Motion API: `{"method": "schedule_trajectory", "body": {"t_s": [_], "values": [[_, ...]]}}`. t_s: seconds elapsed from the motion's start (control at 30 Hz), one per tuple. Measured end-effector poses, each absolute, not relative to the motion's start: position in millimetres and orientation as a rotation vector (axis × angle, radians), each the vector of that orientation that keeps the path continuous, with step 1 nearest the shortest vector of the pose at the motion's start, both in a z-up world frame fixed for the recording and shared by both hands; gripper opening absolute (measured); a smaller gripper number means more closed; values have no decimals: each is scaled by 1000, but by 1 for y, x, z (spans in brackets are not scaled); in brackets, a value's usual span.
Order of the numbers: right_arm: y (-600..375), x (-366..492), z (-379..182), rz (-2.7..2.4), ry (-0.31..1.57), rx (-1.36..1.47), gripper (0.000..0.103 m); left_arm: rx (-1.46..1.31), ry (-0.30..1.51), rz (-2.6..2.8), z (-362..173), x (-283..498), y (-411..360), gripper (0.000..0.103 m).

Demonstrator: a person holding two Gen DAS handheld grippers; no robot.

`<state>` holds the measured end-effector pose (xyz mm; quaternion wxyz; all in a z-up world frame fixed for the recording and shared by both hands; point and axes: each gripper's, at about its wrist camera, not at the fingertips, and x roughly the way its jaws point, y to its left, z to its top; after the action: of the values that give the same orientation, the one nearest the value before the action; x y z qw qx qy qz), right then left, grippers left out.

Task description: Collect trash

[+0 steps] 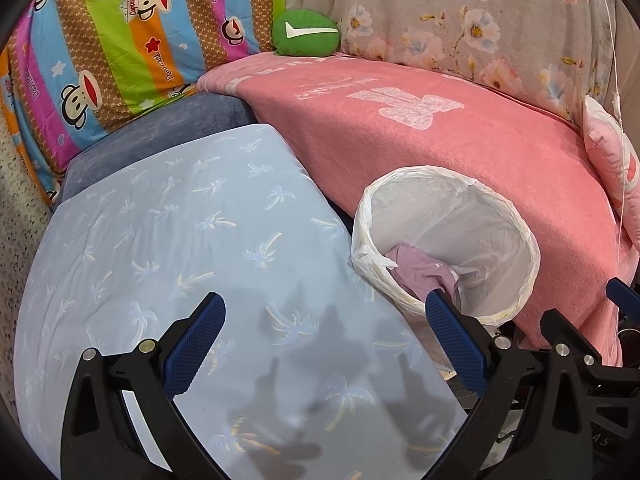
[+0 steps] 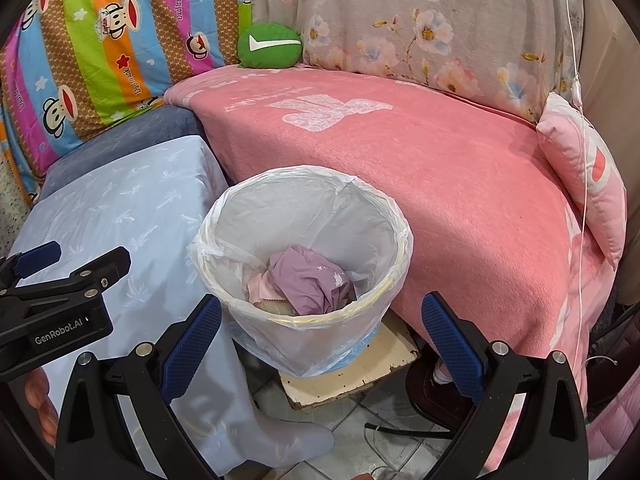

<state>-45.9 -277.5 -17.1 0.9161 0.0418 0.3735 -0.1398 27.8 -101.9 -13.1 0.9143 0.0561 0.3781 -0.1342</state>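
Pink blanket (image 2: 440, 184), palm-print blue sheet (image 1: 180, 240)

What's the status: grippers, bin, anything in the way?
Left gripper open, empty. Right gripper open, empty. Lined trash bin holds purple wrapper. Nothing blocking.

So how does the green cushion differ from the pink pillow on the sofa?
The green cushion is small, rounded, plain green with a white mark; the pink pillow is larger, squarish, pale pink with a darker patch. The green cushion sits in the sofa's back corner, while the pink pillow leans at the right end. Both are soft and rest against the floral cover.
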Motion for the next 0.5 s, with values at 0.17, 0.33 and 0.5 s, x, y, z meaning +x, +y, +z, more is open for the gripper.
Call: {"method": "schedule_trajectory", "body": {"t_s": [0.17, 0.33, 0.5], "values": [[-277, -46, -17, -288, 771, 86, 98, 123, 780, -276, -14, 27, -104, 96], [-277, -47, -18, -290, 772, 86, 98, 127, 782, -278, -15, 26, -105, 96], [-278, -47, -18, -289, 772, 86, 98, 131, 781, -280, -15, 26, -107, 96]]}}
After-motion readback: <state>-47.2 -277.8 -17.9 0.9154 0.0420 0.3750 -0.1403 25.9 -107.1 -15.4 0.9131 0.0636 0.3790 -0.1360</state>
